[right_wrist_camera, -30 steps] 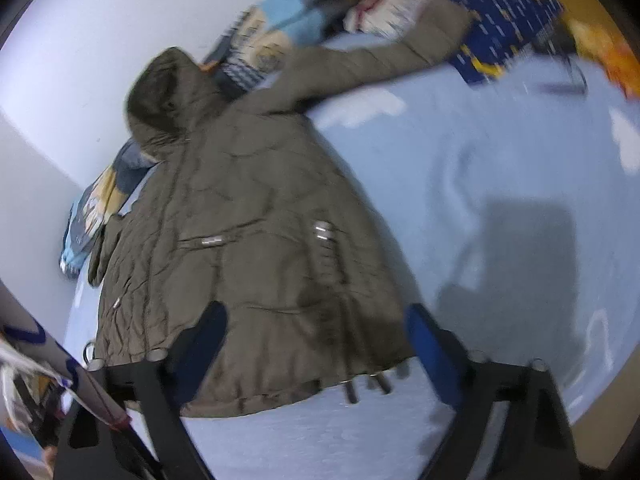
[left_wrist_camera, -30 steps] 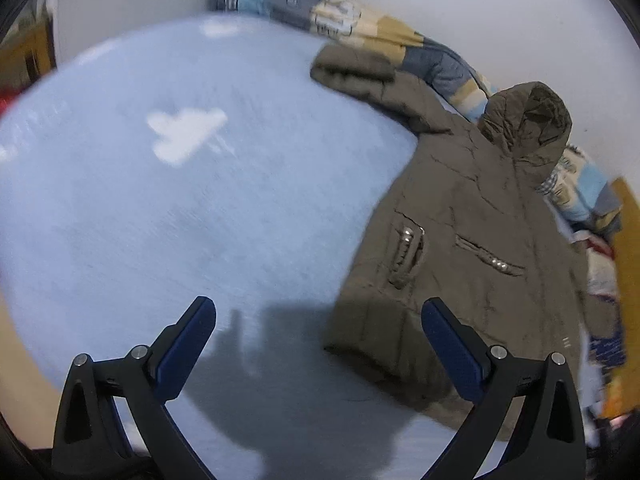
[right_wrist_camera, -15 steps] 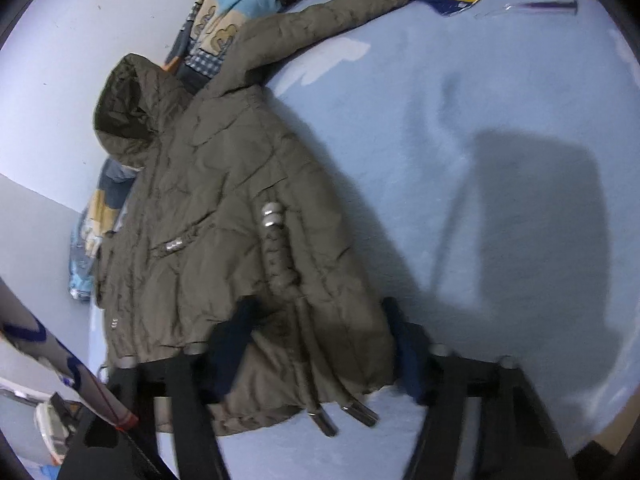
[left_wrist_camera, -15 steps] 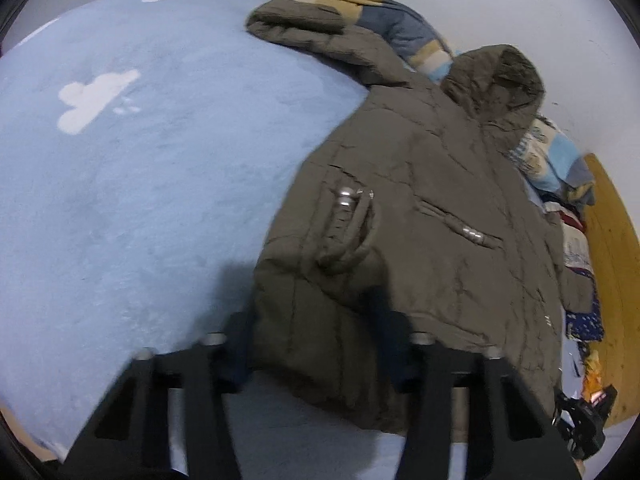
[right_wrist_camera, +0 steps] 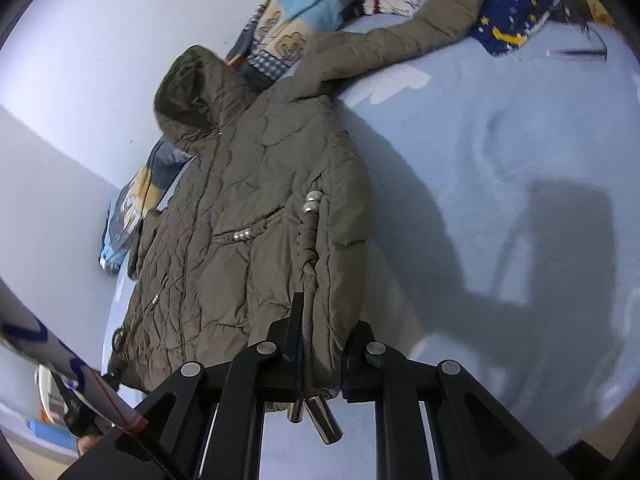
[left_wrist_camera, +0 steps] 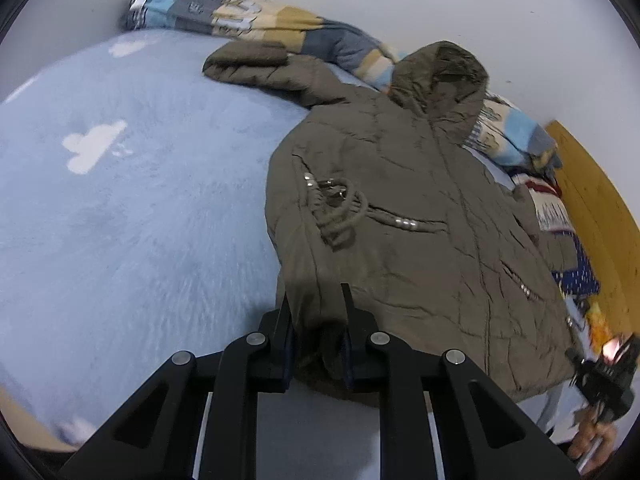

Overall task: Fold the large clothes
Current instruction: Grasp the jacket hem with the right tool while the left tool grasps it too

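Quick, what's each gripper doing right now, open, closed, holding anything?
Left gripper: just closed, fingers pinching the hem of the coat.
Right gripper: just closed, pinching the coat's hem at the other bottom corner.

The left gripper [left_wrist_camera: 316, 320] has just closed its fingers [left_wrist_camera: 285, 332] on the hem of the olive hooded jacket [left_wrist_camera: 408, 216], spread on the pale blue bed [left_wrist_camera: 132, 220].

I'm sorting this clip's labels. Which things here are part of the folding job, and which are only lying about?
Part of the job:
- olive hooded jacket, spread on the blue blanket
- left gripper and right gripper, each shut on its bottom hem

Lying about:
- patchwork quilt along the wall
- star-print navy cloth
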Demonstrator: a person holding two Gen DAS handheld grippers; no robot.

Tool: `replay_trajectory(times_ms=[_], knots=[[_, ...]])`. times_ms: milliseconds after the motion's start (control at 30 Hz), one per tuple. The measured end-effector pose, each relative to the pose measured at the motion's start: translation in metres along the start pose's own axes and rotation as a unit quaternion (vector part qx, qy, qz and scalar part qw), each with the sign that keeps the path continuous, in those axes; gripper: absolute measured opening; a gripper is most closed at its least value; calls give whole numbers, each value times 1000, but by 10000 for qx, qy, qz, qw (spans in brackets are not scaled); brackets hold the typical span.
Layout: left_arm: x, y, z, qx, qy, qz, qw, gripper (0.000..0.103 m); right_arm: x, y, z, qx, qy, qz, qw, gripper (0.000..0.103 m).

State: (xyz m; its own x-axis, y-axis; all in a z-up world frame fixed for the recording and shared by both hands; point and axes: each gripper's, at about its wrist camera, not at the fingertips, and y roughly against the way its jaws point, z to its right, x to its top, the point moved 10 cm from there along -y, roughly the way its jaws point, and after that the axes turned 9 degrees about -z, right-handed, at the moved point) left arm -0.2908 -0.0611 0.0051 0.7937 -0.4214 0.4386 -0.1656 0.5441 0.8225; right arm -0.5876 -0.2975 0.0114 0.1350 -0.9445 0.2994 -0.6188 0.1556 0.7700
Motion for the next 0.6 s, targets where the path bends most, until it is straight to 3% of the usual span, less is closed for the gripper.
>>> replay_trajectory(times_ms=[267,400,500,600], knots=[[-29,24,-2,-17,-78,45,10000,16,-8,31,0,-182,64,180,9997,13],[-26,26,-7,18,-97,64,9999,16,-4,39,10,-446,29,274,9986,13],[-18,28,-25,51,182,131,9997,16,-2,31,14,-523,-64,157,9985,13],[-14,25,-36,-69,440,26,9990,28,-3,28,17,-482,-140,66,9987,13]])
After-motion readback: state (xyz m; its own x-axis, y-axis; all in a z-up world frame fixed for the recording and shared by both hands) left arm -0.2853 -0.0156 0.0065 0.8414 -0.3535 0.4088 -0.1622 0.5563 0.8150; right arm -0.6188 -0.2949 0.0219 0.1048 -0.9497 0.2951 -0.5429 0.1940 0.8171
